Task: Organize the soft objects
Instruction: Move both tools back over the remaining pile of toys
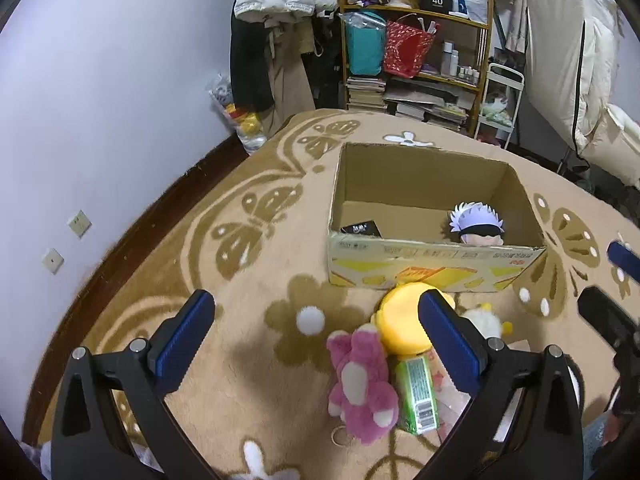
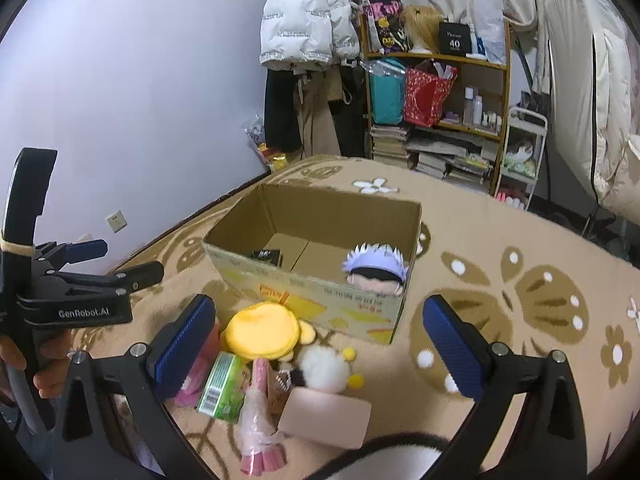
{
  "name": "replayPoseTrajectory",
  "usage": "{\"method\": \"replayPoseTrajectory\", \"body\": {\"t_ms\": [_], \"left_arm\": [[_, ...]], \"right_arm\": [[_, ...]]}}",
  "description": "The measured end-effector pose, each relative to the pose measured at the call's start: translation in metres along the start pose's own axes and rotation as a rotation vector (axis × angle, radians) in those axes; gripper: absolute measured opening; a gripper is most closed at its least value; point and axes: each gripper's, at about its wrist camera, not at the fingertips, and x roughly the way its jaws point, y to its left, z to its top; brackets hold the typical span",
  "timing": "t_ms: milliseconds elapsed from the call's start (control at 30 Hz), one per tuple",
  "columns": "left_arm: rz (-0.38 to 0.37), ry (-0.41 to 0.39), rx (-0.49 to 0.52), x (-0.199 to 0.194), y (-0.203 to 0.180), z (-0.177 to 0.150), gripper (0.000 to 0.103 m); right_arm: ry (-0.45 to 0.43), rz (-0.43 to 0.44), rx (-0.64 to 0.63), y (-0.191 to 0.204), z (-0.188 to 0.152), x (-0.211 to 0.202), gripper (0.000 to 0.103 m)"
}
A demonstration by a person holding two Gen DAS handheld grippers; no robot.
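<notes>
Cardboard box (image 1: 436,276) open on the patterned blanket (image 1: 248,248), holding one plush so far: white-haired doll head (image 1: 476,226) against the right-hand inner wall; small black item (image 1: 362,228) on the box floor at left, nature unclear. Task judged early: one soft thing in, most of the pile outside, just in front of the box. Pile: yellow plush (image 2: 262,330) touching the box front, pink plush (image 1: 362,384) beside it, white fluffy toy with yellow pompoms (image 2: 326,364), green packet (image 2: 222,386), pink wrapped item (image 2: 258,400), pale flat card or pad (image 2: 326,416). Last three probably not soft; sorting out likely needed. Left gripper (image 1: 316,344) above the pile, fingers spread wide, holding nothing, pink and yellow plush lying between them in view. Right gripper (image 2: 320,348) likewise spread wide and empty, low over the same pile. Writing: "GenRobot.AI" on the left gripper body in the right wrist view; "40" on a black box (image 2: 454,40) on the shelf (image 2: 436,58); red print on the box front and text on the green packet too small to read.
</notes>
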Motion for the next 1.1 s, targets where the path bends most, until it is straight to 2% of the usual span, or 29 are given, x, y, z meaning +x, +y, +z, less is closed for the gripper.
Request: {"method": "replayPoseTrajectory", "body": {"t_ms": [167,600,1100], "left_arm": [[-0.011,0.026,-0.016,0.003,0.006,-0.007,0.101],[-0.015,0.133,-0.074,0.024,0.014,-0.03,0.101],[-0.003,0.249,-0.04,0.059,0.002,-0.045,0.101]], "right_arm": [[0.03,0.045,0.059,0.0,-0.011,0.001,0.103],[0.146,0.032,0.058,0.002,-0.043,0.027,0.103],[0.269,0.015,0.07,-0.003,-0.066,0.061,0.103]]}}
